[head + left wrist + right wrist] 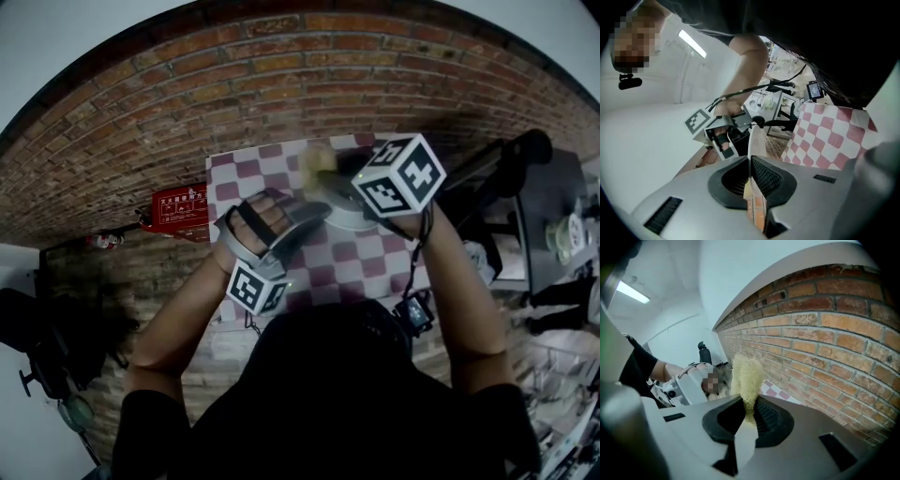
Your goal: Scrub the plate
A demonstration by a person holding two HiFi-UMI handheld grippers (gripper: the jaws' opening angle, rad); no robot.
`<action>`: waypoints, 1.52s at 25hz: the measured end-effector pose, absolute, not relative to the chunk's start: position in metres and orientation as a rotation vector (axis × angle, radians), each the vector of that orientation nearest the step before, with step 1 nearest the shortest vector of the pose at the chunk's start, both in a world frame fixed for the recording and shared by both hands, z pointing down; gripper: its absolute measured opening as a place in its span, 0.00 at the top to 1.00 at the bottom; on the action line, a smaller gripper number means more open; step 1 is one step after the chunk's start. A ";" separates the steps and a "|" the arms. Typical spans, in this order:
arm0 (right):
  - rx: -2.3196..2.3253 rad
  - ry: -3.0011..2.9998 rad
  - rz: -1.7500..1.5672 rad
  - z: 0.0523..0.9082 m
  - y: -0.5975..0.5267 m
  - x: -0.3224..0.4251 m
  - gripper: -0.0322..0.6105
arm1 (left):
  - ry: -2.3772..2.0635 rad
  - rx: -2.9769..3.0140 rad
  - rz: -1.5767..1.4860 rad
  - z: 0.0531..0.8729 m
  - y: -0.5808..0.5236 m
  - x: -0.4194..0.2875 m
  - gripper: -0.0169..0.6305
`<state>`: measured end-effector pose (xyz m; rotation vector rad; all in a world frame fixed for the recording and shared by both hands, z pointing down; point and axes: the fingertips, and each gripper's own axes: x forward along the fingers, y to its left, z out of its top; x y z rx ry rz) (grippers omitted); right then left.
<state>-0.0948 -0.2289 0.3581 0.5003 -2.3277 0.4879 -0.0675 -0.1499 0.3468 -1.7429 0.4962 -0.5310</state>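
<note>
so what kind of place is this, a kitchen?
Probably a lab or workshop rather than a kitchen: a checked tablecloth is laid out as a work spot, with brickwork around it and desks cluttered with cables and equipment alongside.

From above, the plate [345, 216] is mostly hidden behind the marker cube [398, 175] on the right gripper [749, 414], and the yellow scrubber [317, 157] is only a blur. The checked table [246, 178] loses its near edge under the person's dark hood [319, 375]. Print on the red box [180, 208] is too small to read.
</note>
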 end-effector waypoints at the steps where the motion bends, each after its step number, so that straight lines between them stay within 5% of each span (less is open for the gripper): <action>1: 0.494 -2.342 0.489 0.354 -0.224 -0.095 0.88 | 0.505 -1.747 -0.535 0.346 -0.151 -0.069 0.93; 22: 0.668 -2.319 0.632 0.376 -0.236 -0.025 0.88 | 0.553 -1.773 -0.598 0.363 -0.162 -0.086 0.94; 38: 0.568 -2.400 0.562 0.349 -0.222 -0.074 0.88 | 0.559 -1.796 -0.574 0.359 -0.160 -0.080 0.94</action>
